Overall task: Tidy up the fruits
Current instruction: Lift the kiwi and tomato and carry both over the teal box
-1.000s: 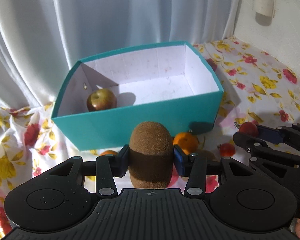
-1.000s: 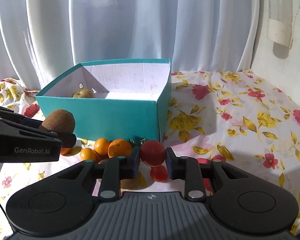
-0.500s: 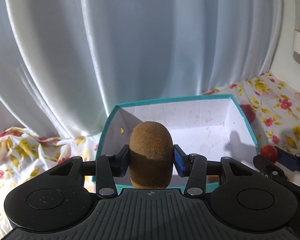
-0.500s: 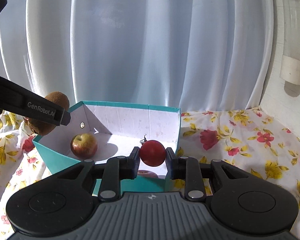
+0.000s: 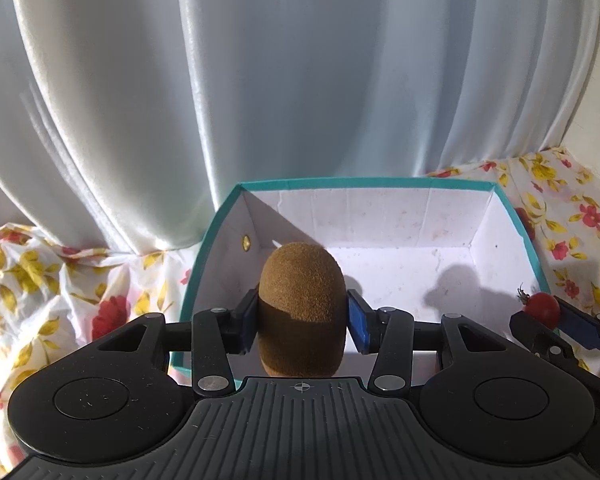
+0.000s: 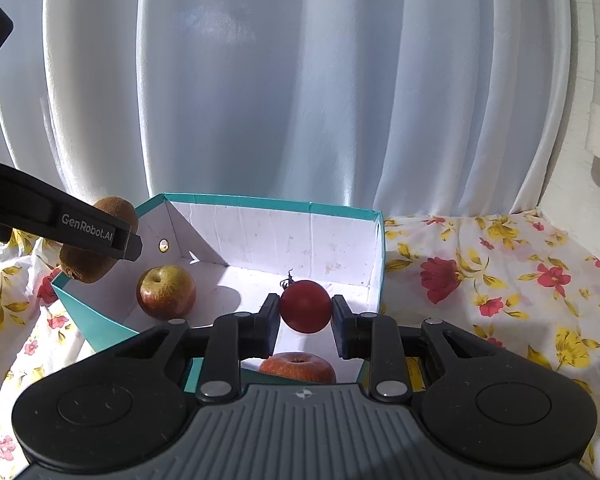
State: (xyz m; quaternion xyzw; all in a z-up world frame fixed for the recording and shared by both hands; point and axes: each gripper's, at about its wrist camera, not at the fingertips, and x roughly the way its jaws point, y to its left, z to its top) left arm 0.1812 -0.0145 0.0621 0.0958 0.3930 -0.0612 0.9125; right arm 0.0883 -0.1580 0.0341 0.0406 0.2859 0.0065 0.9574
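Kiwi (image 5: 302,308) and tomato (image 6: 306,306), pinched in my left and right jaws, are hovering over the teal box (image 6: 272,202); next I'm lowering and releasing.

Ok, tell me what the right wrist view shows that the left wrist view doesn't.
Only the right wrist view shows two apples in the teal box: one by its left wall, one nearer, below the right tongs, half hidden. Only the left wrist view shows the left tongs head-on. Both show the kiwi in the left tongs, the tomato in the right, the box, the curtain and the floral cloth.
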